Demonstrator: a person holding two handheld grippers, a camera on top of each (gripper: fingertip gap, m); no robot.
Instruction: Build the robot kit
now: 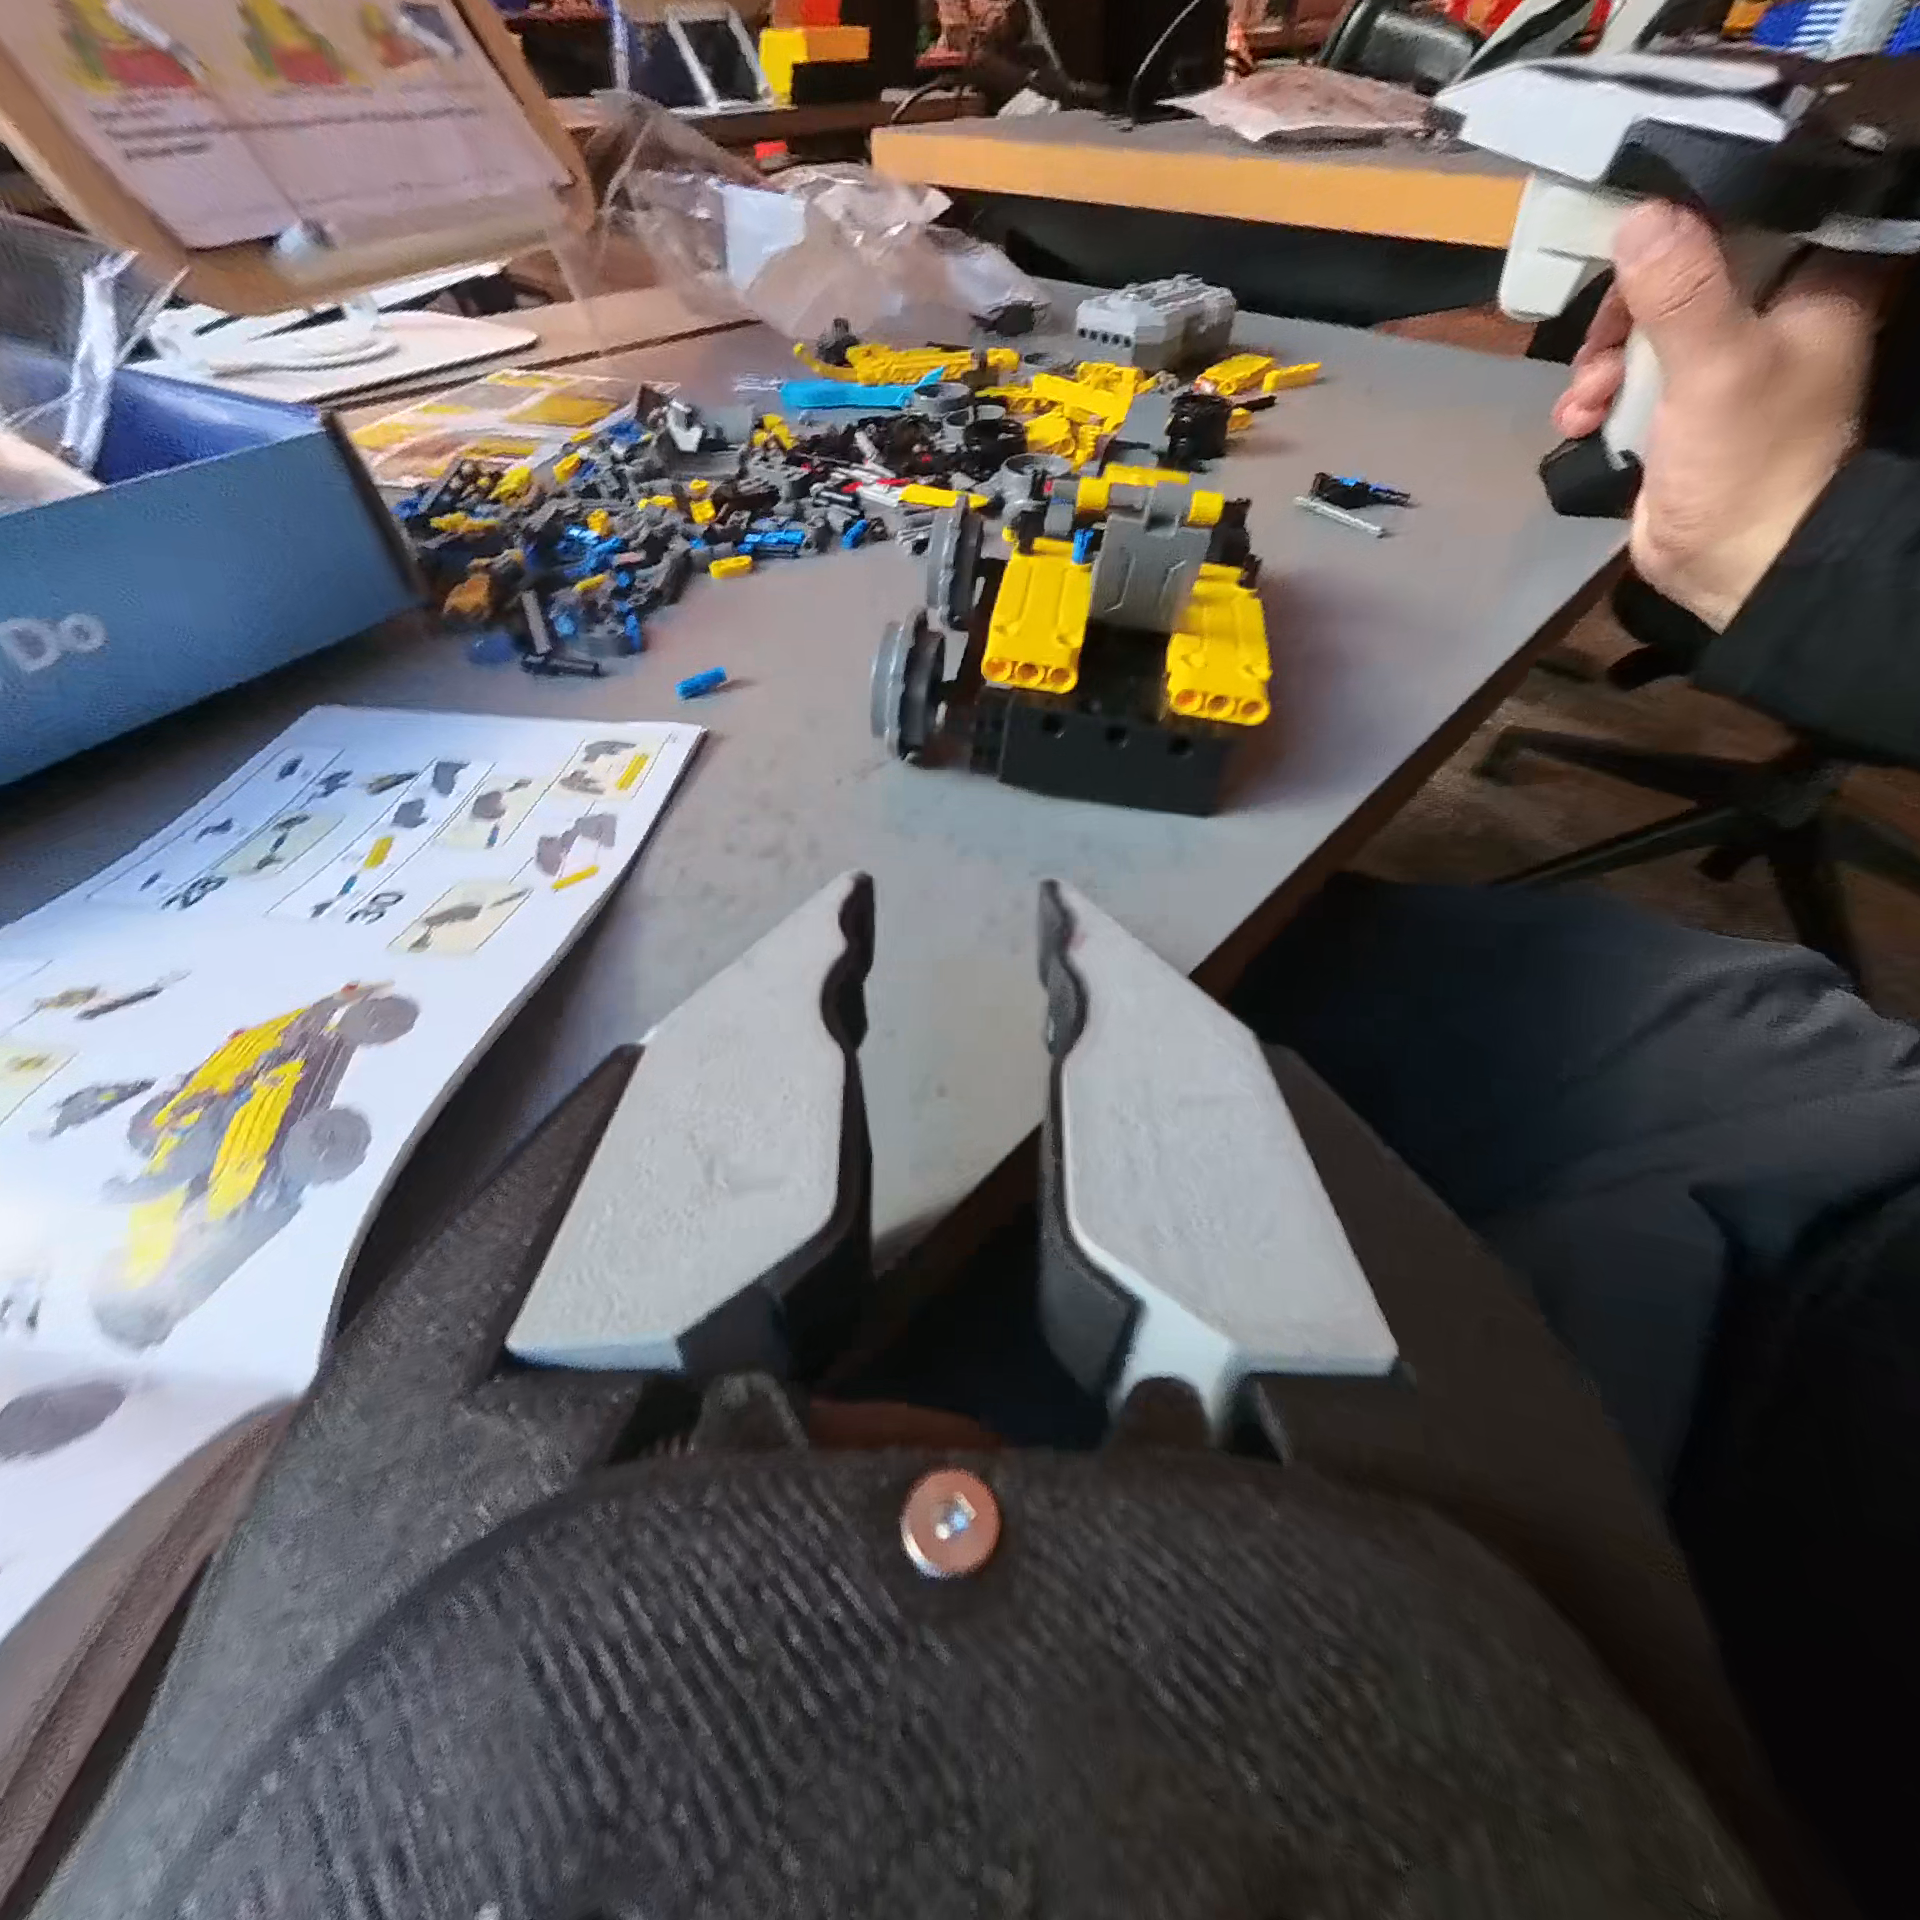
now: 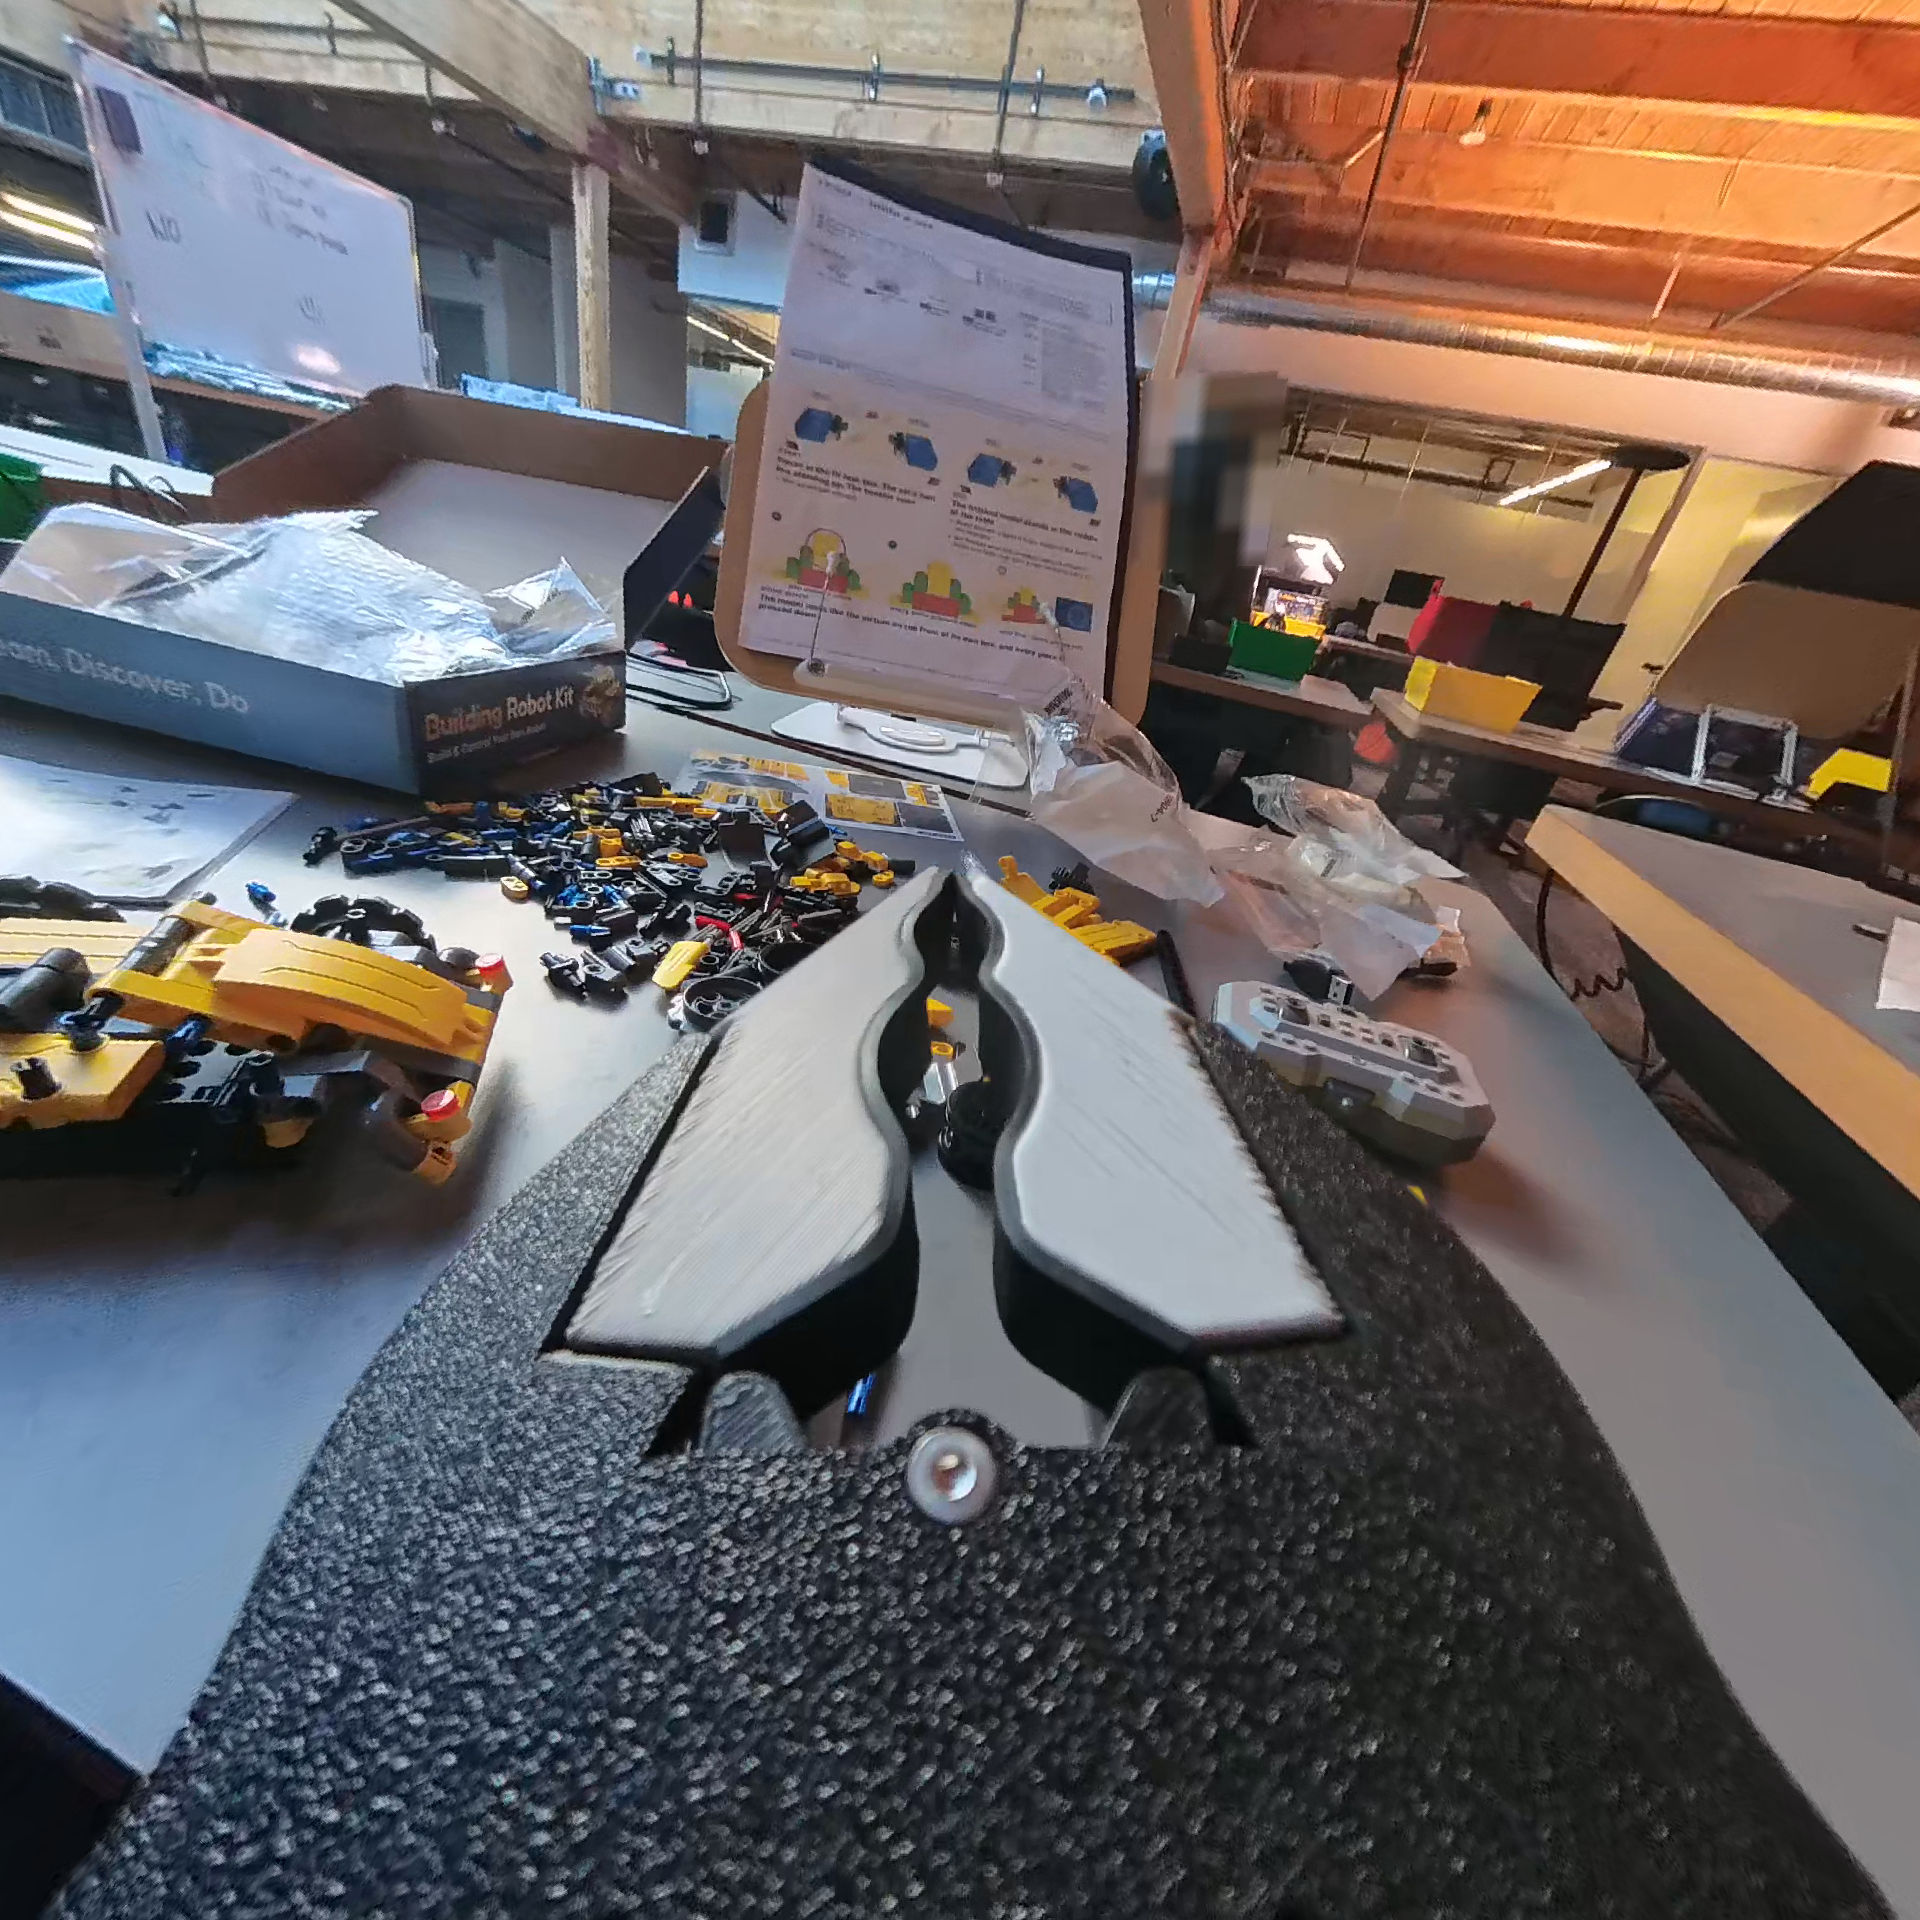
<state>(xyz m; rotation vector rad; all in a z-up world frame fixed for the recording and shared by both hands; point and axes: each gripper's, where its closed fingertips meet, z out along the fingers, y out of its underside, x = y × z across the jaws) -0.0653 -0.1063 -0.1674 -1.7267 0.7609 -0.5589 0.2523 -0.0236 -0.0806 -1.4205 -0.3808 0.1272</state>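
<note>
A half-built yellow, black and grey brick vehicle (image 1: 1091,644) stands on the grey table (image 1: 790,810); it also shows in the right wrist view (image 2: 260,1018), at the left. Behind it lies a pile of small yellow, blue and black parts (image 1: 727,488) (image 2: 675,862). My left gripper (image 1: 956,904) is open and empty, low over the table's near edge, short of the vehicle. My right gripper (image 2: 956,883) is shut with nothing between its tips, held above the table over the parts pile. A hand (image 1: 1714,416) holds its body (image 1: 1662,125) at the upper right.
An open instruction booklet (image 1: 312,935) lies at the near left, beside a blue kit box (image 1: 156,582) (image 2: 312,675) stuffed with plastic wrap. A grey battery block (image 2: 1361,1070), crumpled plastic bags (image 2: 1195,831) and a printed sheet on a stand (image 2: 945,468) are farther back. The table edge (image 1: 1403,779) runs along the right. My hands' fingertips stand some 35 cm from each other.
</note>
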